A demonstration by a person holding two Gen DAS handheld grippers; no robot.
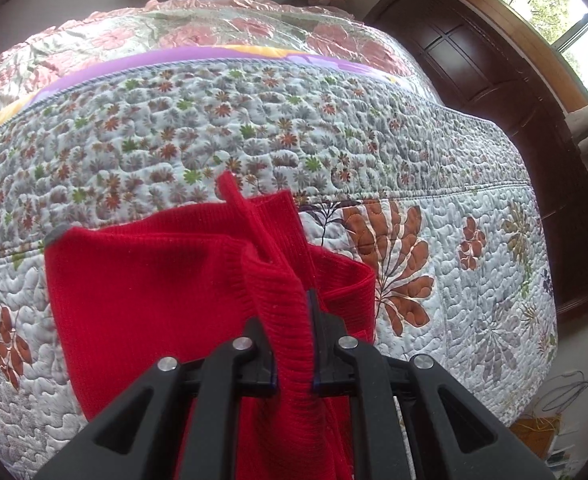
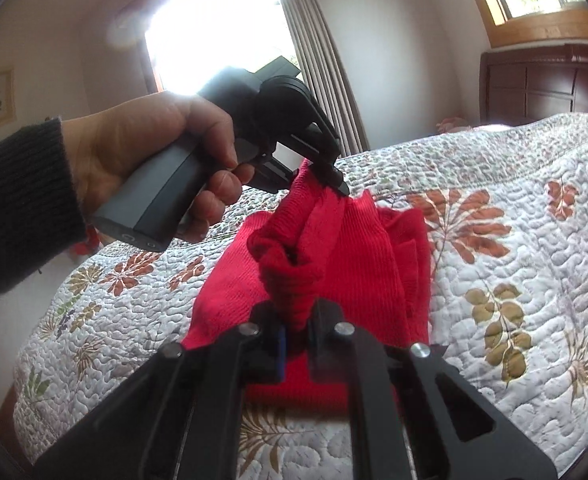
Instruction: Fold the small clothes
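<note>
A small red knit garment (image 1: 141,292) hangs bunched over the quilted bed. My left gripper (image 1: 294,344) is shut on a ribbed edge of it, the fabric pinched between the black fingers. In the right wrist view the same red garment (image 2: 334,248) is lifted off the quilt, and my right gripper (image 2: 296,332) is shut on a gathered ribbed fold. The left gripper (image 2: 334,180) shows there too, held by a hand (image 2: 141,152) in a dark sleeve, clamped on the garment's top edge. Part of the garment lies folded on the quilt beneath.
A floral quilt (image 1: 454,264) covers the bed (image 2: 514,260), with a pink satin cover (image 1: 213,32) further back. A dark wooden cabinet (image 1: 494,80) stands beside the bed under a window. Curtains (image 2: 326,60) hang on the far wall. Cables and clutter (image 1: 554,420) lie on the floor.
</note>
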